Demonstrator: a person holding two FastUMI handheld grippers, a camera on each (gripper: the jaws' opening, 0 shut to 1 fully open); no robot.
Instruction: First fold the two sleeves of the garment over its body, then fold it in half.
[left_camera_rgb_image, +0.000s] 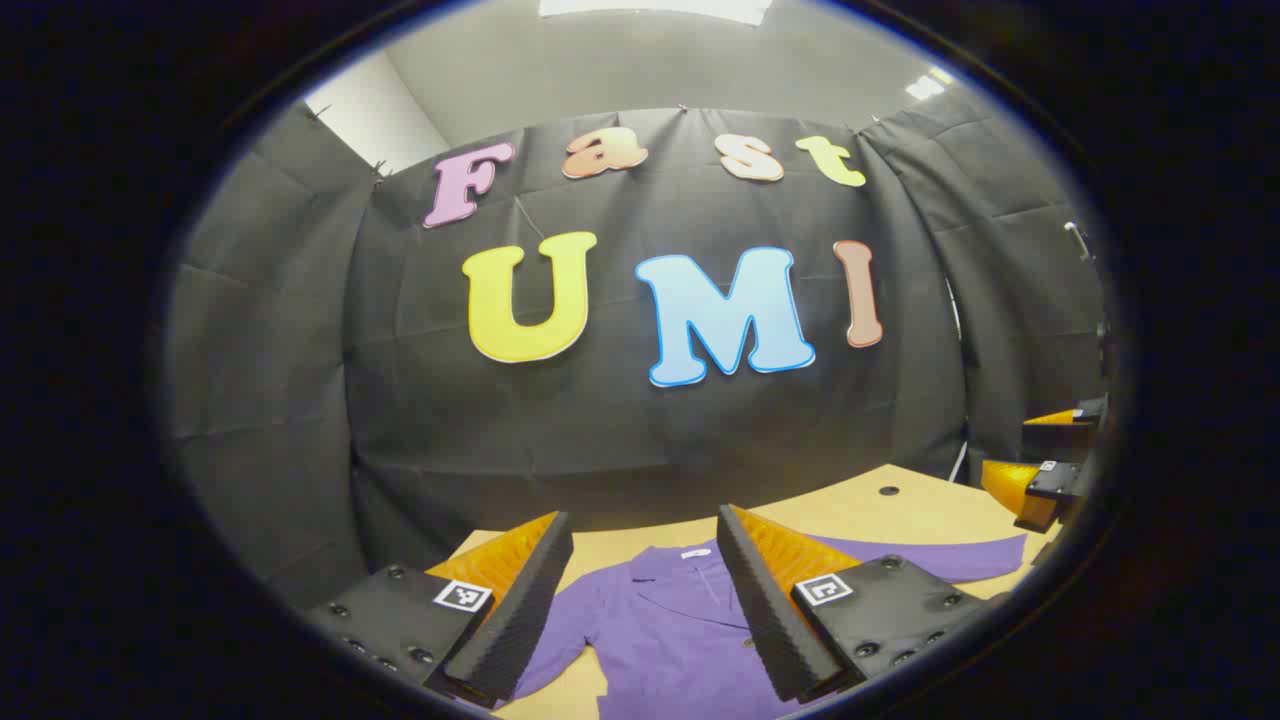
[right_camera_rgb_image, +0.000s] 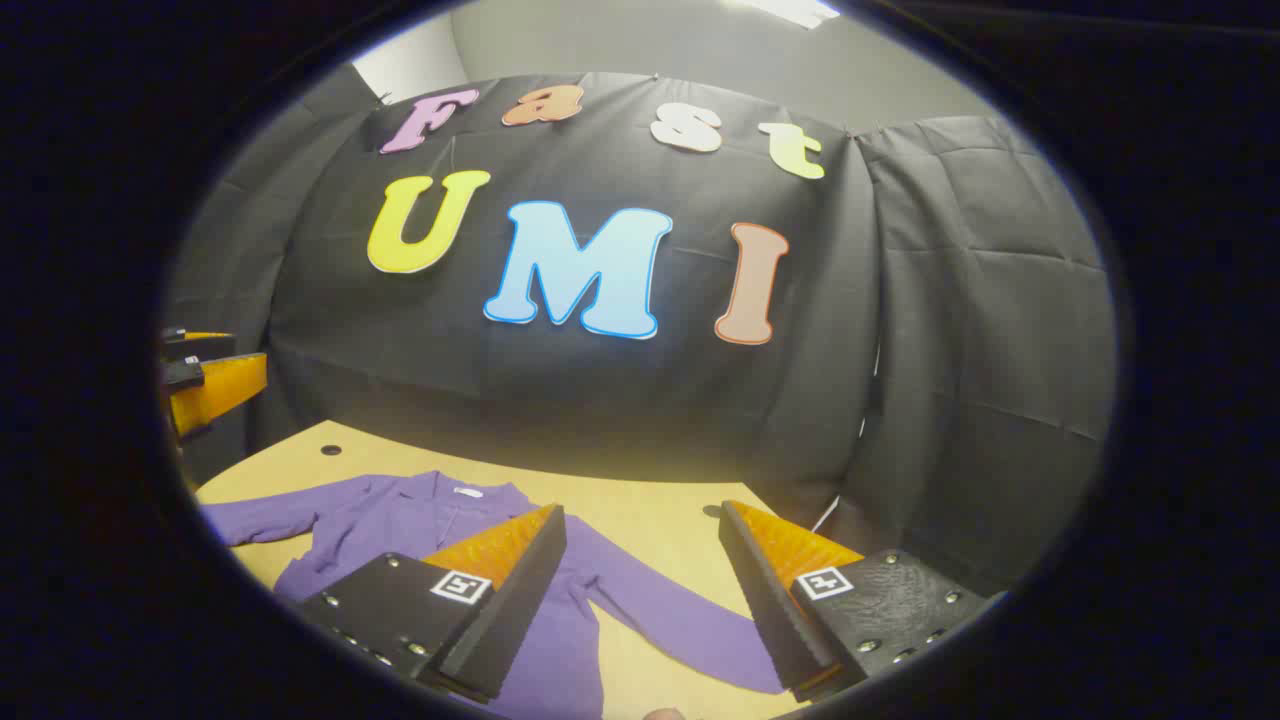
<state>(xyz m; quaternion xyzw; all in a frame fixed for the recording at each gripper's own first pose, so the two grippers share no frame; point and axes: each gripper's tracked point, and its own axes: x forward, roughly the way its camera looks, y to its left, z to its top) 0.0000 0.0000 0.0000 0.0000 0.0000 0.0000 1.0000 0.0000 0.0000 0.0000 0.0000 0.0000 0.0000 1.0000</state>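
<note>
In the left gripper view the left gripper hangs above the table with its fingers spread wide and nothing between them, so it is released. Through the gap between them, toward 6 o'clock of the view, lies the purple shirt, spread flat on the table with its collar pointing toward the black cloth wall at 12 o'clock. One sleeve stretches out flat toward 4 o'clock, past the right-hand finger, and the other sleeve runs down toward 7 o'clock beside the left-hand finger. Neither sleeve is folded over the body. At 3 o'clock, near the edge of the view, the right gripper is held above the table's far side, apart from the shirt. A small dark hole marks the tabletop near it. In the right gripper view the right gripper is also spread apart and empty, raised over the table. The shirt lies at 7 o'clock there, partly under the left-hand finger, with one sleeve running out between the fingers toward 5 o'clock and the other reaching toward 9 o'clock. The left gripper shows at 9 o'clock, above the table edge.
</note>
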